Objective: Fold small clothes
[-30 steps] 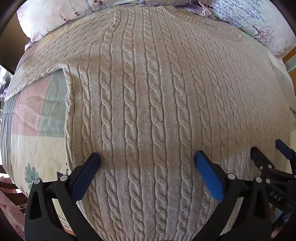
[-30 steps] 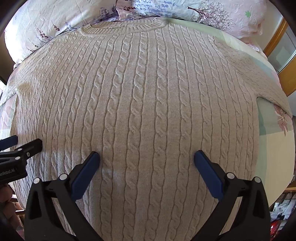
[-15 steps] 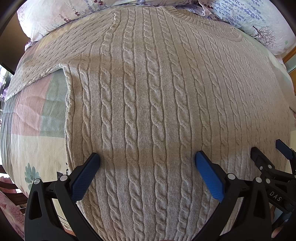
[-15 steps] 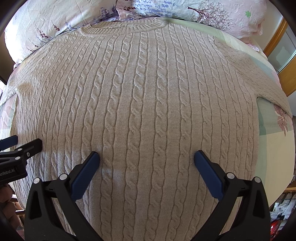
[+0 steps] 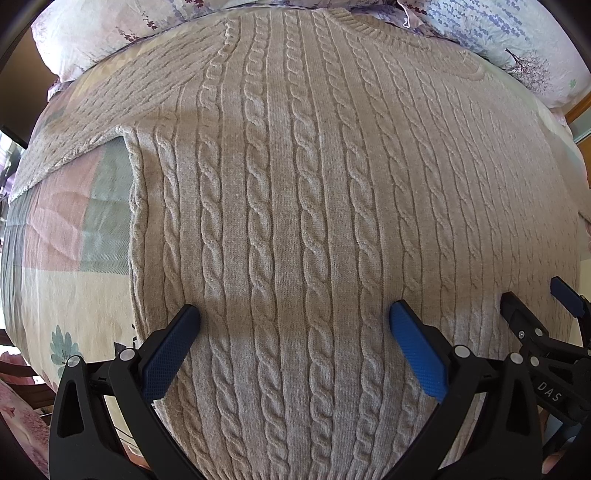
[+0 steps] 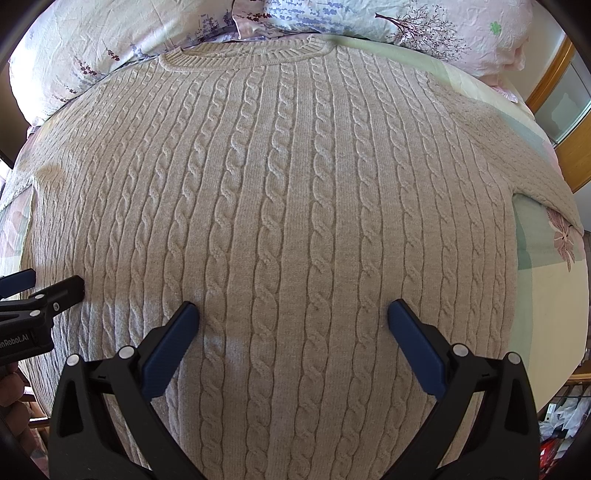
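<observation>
A beige cable-knit sweater (image 5: pixel 295 192) lies flat, front up, on a bed; it also fills the right wrist view (image 6: pixel 295 206). Its collar (image 6: pixel 247 59) points to the pillows. One sleeve (image 5: pixel 92 122) stretches out left, the other (image 6: pixel 535 173) right. My left gripper (image 5: pixel 294 325) is open and empty, hovering over the lower left part of the sweater. My right gripper (image 6: pixel 293 321) is open and empty over the lower middle. Each gripper shows at the edge of the other's view, the right (image 5: pixel 535 310) and the left (image 6: pixel 51 288).
Floral pillows (image 6: pixel 424 29) lie beyond the collar. A pastel patchwork bedsheet (image 5: pixel 66 236) shows left of the sweater and also on the right (image 6: pixel 546 295). A wooden frame (image 6: pixel 554 74) stands at far right. Clutter (image 6: pixel 557 421) lies on the floor beyond the bed's right edge.
</observation>
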`<state>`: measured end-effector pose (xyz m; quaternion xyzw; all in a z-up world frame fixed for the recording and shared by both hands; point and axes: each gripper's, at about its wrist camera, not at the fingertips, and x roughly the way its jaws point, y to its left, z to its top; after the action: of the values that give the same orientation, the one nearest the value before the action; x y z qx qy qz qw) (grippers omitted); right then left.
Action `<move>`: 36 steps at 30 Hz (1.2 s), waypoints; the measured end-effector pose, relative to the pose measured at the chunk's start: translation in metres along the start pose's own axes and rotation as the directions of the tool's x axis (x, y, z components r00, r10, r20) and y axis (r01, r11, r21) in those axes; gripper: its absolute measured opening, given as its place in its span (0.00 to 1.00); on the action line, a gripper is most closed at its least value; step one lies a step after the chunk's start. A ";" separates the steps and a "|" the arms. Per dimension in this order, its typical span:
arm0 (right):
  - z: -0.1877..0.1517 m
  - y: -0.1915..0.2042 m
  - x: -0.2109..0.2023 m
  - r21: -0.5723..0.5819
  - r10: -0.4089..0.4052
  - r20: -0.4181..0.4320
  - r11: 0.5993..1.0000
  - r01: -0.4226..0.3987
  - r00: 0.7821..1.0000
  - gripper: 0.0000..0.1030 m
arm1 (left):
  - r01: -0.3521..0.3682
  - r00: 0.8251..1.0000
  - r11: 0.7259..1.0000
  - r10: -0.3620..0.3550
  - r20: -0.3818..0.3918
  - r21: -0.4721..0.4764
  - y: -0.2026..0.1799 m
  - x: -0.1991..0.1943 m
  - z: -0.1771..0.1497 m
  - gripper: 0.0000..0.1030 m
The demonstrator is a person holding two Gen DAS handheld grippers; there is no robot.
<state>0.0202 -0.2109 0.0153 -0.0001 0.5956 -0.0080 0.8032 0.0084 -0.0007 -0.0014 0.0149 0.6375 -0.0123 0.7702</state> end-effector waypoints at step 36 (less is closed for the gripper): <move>0.000 0.001 0.001 -0.008 0.002 -0.002 1.000 -0.002 1.000 0.98 | -0.001 1.000 1.000 0.001 0.022 -0.001 0.001 -0.003 -0.012 0.99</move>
<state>0.0201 -0.2095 0.0140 -0.0025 0.5966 -0.0049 0.8025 -0.0039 0.0010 -0.0003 0.0148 0.6290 -0.0120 0.7772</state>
